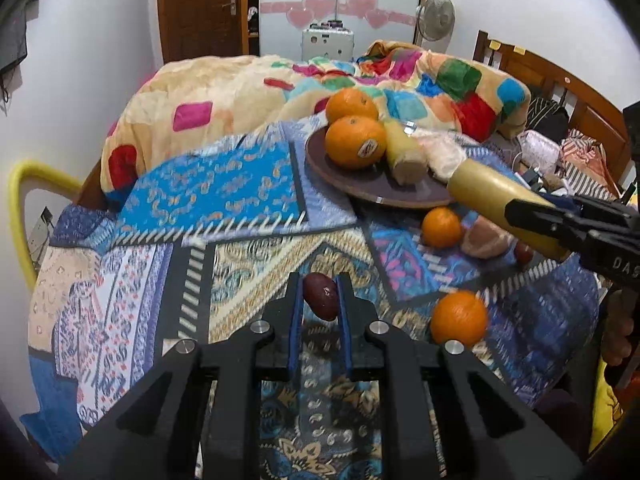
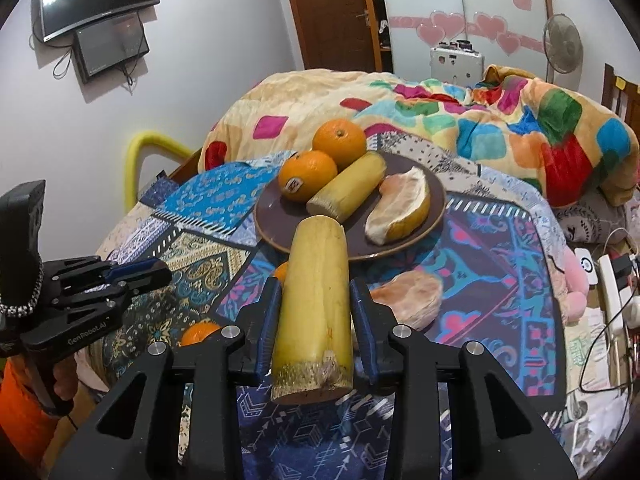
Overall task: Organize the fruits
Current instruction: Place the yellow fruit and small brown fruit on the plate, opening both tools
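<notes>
Fingers first: seen from my left wrist, my left gripper (image 1: 320, 298) has its blue pads drawn in tight on a small dark red fruit (image 1: 320, 295), which sits pinched between the tips above the patterned bedspread (image 1: 160, 272). Ahead of it a brown plate (image 1: 360, 188) lies on the spread, carrying two oranges (image 1: 354, 142) with a cut yellow piece and a pale segment beside them. Two more oranges lie loose on the cloth, one (image 1: 441, 227) just below the plate's rim and one (image 1: 459, 318) nearer me to the right. At the right edge my right gripper (image 1: 536, 216) comes in holding a yellow banana piece (image 1: 492, 196) whose far end reaches the plate's near rim. From my right wrist, the right gripper (image 2: 314, 312) is narrowed onto that same banana piece (image 2: 316, 292), a pad against each side, the cut end toward me and the far end over the near rim of the plate (image 2: 436, 208). On the plate I see the two oranges (image 2: 308, 174), another banana piece (image 2: 348, 188) and a peeled pomelo wedge (image 2: 400, 208); a second pomelo piece (image 2: 408, 294) rests on the spread right of my fingers. My left gripper (image 2: 160, 272) shows at the far left, closed, though the fruit in it is hidden from this side.
</notes>
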The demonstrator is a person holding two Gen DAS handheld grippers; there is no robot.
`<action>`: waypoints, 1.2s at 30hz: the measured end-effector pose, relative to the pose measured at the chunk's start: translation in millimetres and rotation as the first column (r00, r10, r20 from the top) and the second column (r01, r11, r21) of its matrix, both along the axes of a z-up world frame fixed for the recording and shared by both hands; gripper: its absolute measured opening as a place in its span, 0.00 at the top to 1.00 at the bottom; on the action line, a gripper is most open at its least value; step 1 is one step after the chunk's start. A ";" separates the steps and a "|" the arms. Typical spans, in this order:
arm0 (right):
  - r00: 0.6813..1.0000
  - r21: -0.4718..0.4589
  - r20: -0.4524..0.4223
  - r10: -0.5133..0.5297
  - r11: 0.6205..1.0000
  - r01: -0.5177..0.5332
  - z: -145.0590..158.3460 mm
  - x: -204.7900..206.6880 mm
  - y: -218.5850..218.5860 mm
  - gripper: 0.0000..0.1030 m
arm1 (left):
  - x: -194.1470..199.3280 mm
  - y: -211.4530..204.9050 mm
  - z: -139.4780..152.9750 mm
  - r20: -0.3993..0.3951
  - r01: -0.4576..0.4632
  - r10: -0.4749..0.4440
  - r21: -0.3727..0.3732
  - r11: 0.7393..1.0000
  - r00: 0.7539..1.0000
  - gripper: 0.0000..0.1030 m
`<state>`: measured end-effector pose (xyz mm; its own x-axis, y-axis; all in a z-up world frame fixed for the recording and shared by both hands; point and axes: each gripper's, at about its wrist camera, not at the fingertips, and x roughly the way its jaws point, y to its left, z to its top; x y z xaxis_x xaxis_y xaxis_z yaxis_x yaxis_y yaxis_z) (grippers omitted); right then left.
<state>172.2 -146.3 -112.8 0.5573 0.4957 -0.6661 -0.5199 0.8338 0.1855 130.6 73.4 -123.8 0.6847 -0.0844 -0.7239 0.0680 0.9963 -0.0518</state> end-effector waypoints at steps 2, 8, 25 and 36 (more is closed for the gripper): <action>1.000 0.004 0.007 -0.008 1.000 0.008 2.6 2.3 -2.5 0.69 | 3.1 -2.5 6.2 0.017 0.005 -0.005 -0.002 1.000 1.000 0.85; 0.999 0.021 0.028 -0.042 0.999 0.041 11.4 16.1 -9.4 0.69 | 17.8 -10.7 19.2 0.053 0.023 -0.023 -0.004 1.000 0.998 0.85; 0.992 0.008 0.030 -0.123 0.992 0.122 17.7 79.3 -2.1 0.69 | 86.3 -26.7 20.0 0.049 0.033 -0.034 0.009 0.999 0.998 0.85; 0.987 -0.108 0.021 -0.160 0.981 0.162 -0.2 107.9 18.6 0.69 | 121.2 -29.5 7.5 0.001 0.033 -0.033 0.011 0.999 0.999 0.85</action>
<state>280.1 -127.7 -113.0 0.6322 0.3233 -0.7041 -0.3788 0.9217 0.0831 251.8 43.9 -116.3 0.6824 -0.0989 -0.7243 0.1009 0.9941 -0.0406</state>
